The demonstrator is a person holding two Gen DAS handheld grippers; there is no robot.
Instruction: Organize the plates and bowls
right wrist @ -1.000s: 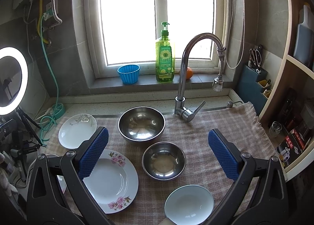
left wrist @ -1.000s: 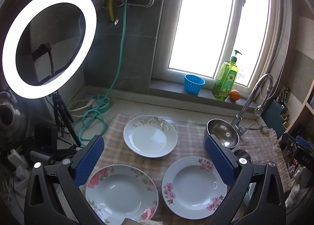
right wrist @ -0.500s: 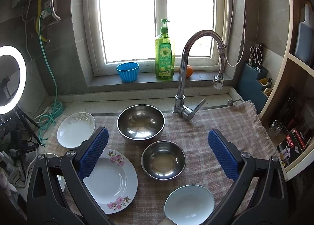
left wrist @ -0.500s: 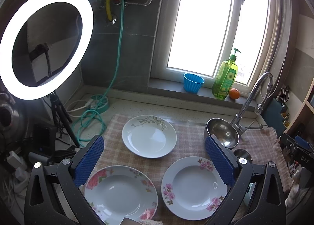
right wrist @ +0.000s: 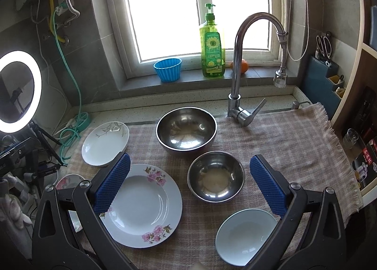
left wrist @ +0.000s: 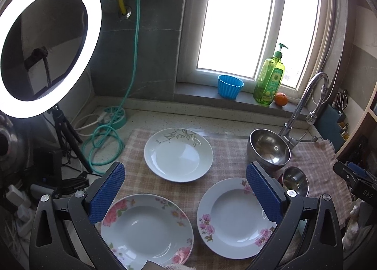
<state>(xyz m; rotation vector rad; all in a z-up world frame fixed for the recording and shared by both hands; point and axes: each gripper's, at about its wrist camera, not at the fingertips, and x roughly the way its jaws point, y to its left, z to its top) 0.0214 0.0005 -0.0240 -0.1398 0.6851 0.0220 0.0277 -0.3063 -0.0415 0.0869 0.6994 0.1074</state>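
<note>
Three plates lie on a checked cloth (left wrist: 226, 157): a leaf-pattern plate (left wrist: 178, 154) at the back, a big-flowered plate (left wrist: 146, 227) front left and a pink-flowered plate (left wrist: 235, 218) front right. My left gripper (left wrist: 186, 187) hovers open above them, holding nothing. In the right wrist view a large steel bowl (right wrist: 186, 128), a small steel bowl (right wrist: 215, 177) and a white bowl (right wrist: 246, 237) line up front to back, beside the pink-flowered plate (right wrist: 143, 201) and the leaf-pattern plate (right wrist: 104, 143). My right gripper (right wrist: 188, 185) is open and empty above the small steel bowl.
A tap (right wrist: 238, 62) rises behind the bowls. On the sill stand a blue cup (right wrist: 167, 69), a green soap bottle (right wrist: 211, 44) and an orange (left wrist: 280, 99). A ring light (left wrist: 47, 44) on a tripod and a green hose (left wrist: 103, 145) crowd the left; shelves (right wrist: 362, 105) close the right.
Both cameras have drifted slightly, so the scene sits a little lower and nearer in view. The plates and bowls have not moved, and both grippers stay open.
</note>
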